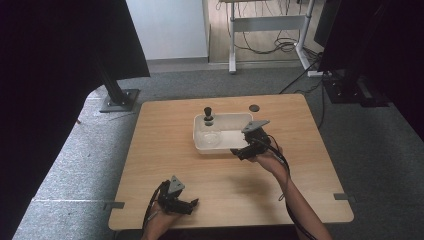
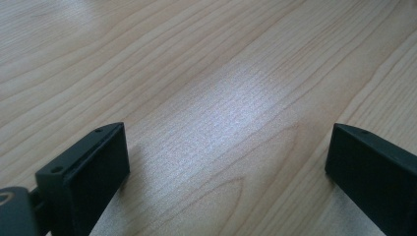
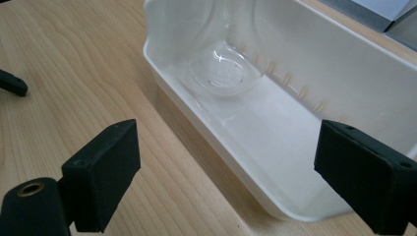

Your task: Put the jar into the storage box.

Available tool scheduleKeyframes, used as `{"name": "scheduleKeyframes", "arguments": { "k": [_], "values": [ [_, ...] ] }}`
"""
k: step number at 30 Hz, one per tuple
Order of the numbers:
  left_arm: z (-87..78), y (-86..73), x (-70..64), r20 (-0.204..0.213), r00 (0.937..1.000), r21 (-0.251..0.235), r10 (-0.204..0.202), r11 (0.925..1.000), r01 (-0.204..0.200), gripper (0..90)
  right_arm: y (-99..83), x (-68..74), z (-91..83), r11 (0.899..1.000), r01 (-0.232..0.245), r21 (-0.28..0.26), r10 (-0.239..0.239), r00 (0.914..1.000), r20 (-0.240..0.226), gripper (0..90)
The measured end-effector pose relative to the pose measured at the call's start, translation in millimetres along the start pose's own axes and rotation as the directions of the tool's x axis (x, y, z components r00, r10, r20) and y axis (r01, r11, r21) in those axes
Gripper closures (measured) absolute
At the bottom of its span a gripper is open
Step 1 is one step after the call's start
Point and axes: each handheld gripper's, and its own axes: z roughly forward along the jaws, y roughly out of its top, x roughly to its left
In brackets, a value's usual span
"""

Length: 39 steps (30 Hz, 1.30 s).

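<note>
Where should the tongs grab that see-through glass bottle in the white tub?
Probably by the neck under its black stopper, coming from straight above. The glass bottle stands upright in the white tub, whose walls block the sides, and its round belly looks wide and slippery. The right tongs are open beside the tub.

A white tray is sitting just ahead of the right gripper on the wooden table. A clear glass vessel is resting inside the tray.

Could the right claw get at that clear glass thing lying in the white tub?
Probably yes. The right claw is wide open at the white tub's near end, the tub has no lid, and nothing lies between it and the clear glass thing.
</note>
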Motion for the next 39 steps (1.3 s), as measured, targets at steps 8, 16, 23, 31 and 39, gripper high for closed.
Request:
{"name": "scheduleKeyframes", "arguments": {
  "k": [8, 16, 23, 31, 39],
  "values": [
    [0.0, 0.0, 0.0, 0.000, 1.0000, 0.000, 0.000, 1.0000, 0.000, 2.5, -11.6, 0.8, -8.1, 1.000, 0.001, 0.004, -0.001, 1.0000, 0.007, 9.4],
    [0.0, 0.1, 0.0, 0.000, 1.0000, 0.000, 0.000, 1.0000, 0.000, 2.5, -23.2, 2.0, -12.8, 1.000, 0.000, 0.015, 0.000, 0.9999, 0.011, 9.4],
    [0.0, 0.1, 0.0, 0.000, 1.0000, 0.001, 0.000, 1.0000, 0.000, 2.5, -32.4, 4.6, -15.3, 0.999, 0.012, 0.035, -0.013, 0.9998, 0.016, 9.4],
    [0.0, 0.1, 0.0, -0.001, 1.0000, 0.000, 0.000, 1.0000, 0.000, 2.5, -46.0, 6.3, -23.8, 0.999, 0.004, 0.038, -0.005, 0.9996, 0.026, 9.4],
    [0.1, 0.1, -0.1, -0.002, 1.0000, 0.000, -0.001, 1.0000, 0.001, 2.5, -58.9, 6.0, -32.4, 0.999, -0.012, 0.038, 0.011, 0.9993, 0.036, 9.4]
  ]
}}
